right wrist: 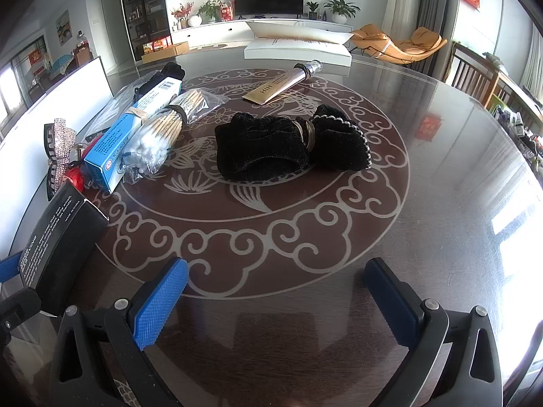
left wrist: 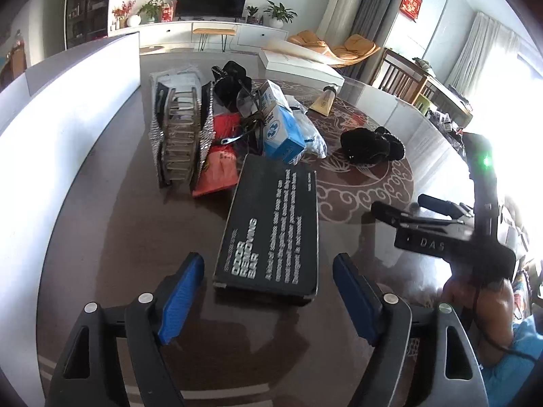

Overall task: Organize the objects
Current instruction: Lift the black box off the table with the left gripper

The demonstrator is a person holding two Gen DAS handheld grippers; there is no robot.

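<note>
L gripper (left wrist: 268, 291): fingers spread, black box (left wrist: 271, 234) on counter (left wrist: 118, 237) just ahead, untouched | R gripper (right wrist: 276, 300): fingers spread, empty

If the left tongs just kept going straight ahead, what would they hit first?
Most likely the black box lying flat on the table: it sits just ahead of the open left tongs, centred between their blue pads.

one black box (left wrist: 271, 234), one blue box (left wrist: 281, 125), one gold tube (right wrist: 281, 86), one velvet pouch (right wrist: 288, 146), one cotton swab bag (right wrist: 159, 135)
</note>
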